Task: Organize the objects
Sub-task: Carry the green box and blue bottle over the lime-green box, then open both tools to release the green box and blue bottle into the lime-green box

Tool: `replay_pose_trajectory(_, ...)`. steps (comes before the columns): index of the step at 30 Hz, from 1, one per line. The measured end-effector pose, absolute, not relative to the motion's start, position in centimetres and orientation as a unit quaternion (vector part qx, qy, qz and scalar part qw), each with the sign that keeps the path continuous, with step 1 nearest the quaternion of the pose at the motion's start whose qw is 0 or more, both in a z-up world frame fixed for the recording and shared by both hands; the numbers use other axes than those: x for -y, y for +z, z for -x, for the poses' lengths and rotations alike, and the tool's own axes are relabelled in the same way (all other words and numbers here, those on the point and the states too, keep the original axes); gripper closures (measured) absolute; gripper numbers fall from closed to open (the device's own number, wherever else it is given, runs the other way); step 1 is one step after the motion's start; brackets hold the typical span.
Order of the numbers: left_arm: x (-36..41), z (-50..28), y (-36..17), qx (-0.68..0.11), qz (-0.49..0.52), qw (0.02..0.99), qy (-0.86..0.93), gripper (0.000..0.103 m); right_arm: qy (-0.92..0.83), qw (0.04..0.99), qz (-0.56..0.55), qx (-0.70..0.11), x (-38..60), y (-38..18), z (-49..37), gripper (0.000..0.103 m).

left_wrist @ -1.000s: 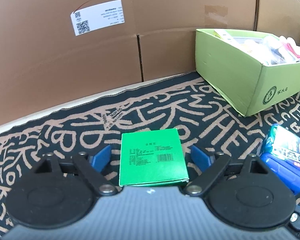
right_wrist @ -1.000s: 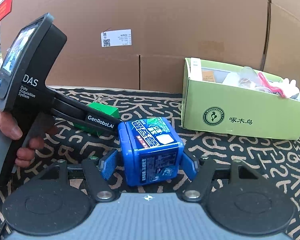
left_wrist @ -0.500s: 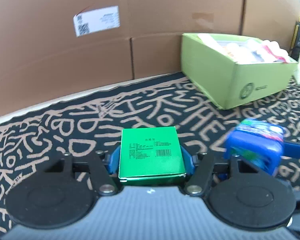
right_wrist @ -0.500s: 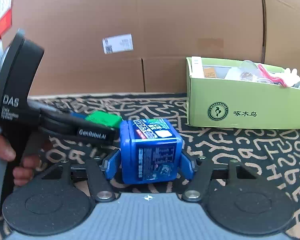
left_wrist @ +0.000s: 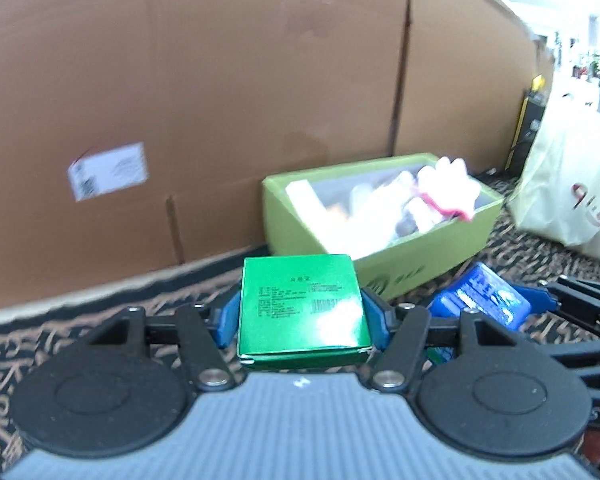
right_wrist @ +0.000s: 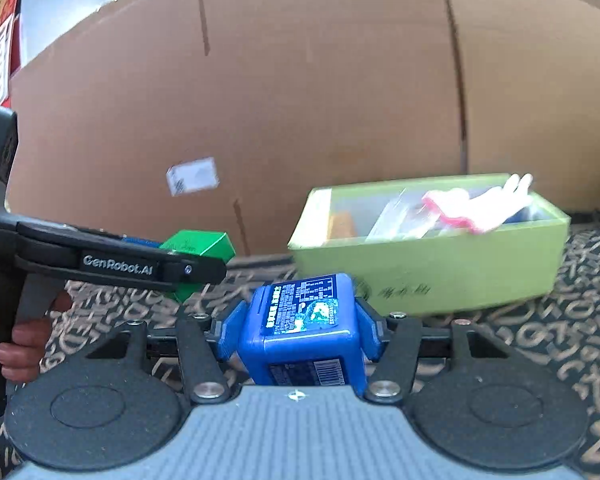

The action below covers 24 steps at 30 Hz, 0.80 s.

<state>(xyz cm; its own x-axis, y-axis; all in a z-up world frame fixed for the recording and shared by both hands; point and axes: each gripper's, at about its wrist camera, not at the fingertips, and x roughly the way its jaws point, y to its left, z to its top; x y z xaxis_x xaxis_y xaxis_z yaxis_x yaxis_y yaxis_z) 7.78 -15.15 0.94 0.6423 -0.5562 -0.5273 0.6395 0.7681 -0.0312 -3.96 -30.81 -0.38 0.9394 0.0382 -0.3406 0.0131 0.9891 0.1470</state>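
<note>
A flat green box (left_wrist: 300,304) hangs above the patterned mat, and my left gripper (left_wrist: 300,318) is shut on its two sides. A blue cube-shaped box (right_wrist: 304,320) is also off the mat; the blue pads of my right gripper (right_wrist: 299,328) press on it while the jaws are still closing. In the left wrist view the blue box (left_wrist: 480,296) shows to the right, held by the other tool. In the right wrist view the green box (right_wrist: 204,246) sticks out past the left tool's finger (right_wrist: 188,270). Both boxes sit in front of the light green carton (right_wrist: 440,276).
The light green carton (left_wrist: 420,256) holds several packets and a pink-and-white item. A tall cardboard wall (left_wrist: 260,100) closes the back. A white bag (left_wrist: 560,200) stands at the right. A hand (right_wrist: 20,344) grips the left tool's handle. The black-and-tan mat (right_wrist: 540,340) covers the surface.
My left gripper closed on the green box and lifted it. The right gripper tightened on the blue box and raised it. Both views swung up and toward the green carton.
</note>
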Motion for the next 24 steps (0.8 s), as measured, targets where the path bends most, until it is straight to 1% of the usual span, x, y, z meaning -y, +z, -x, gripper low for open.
replay_pose_trajectory(5,18.8,-8.6,3.1,-0.240,-0.084,0.904,-0.345,0.042,-0.022,0.988,-0.058,-0.138,33.8,2.1,3.3,0.041)
replay_pose_trajectory(9,22.3,-10.3,3.9,-0.243,-0.081,0.902,-0.347,0.042,-0.055,0.990,-0.046,-0.122,36.5,3.9,1.6,0.041)
replay_pose_trajectory(12,24.7,-12.2,3.8,-0.242,-0.081,0.908,-0.332,0.042,-0.071,0.989,-0.058,-0.119,39.1,5.0,-0.4,0.041)
replay_pose_trajectory(16,27.3,-15.6,3.5,-0.270,-0.055,0.906,-0.322,0.042,-0.084,0.986,-0.086,-0.119,42.1,6.0,-3.5,0.041)
replay_pose_trajectory(20,29.6,-17.2,3.2,-0.253,-0.071,0.915,-0.307,0.042,-0.090,0.982,-0.108,-0.123,44.2,6.4,-6.7,0.041)
replay_pose_trajectory(24,30.8,-18.8,2.4,-0.264,-0.064,0.914,-0.302,0.041,-0.096,0.980,-0.125,-0.122,45.5,6.1,-9.2,0.041)
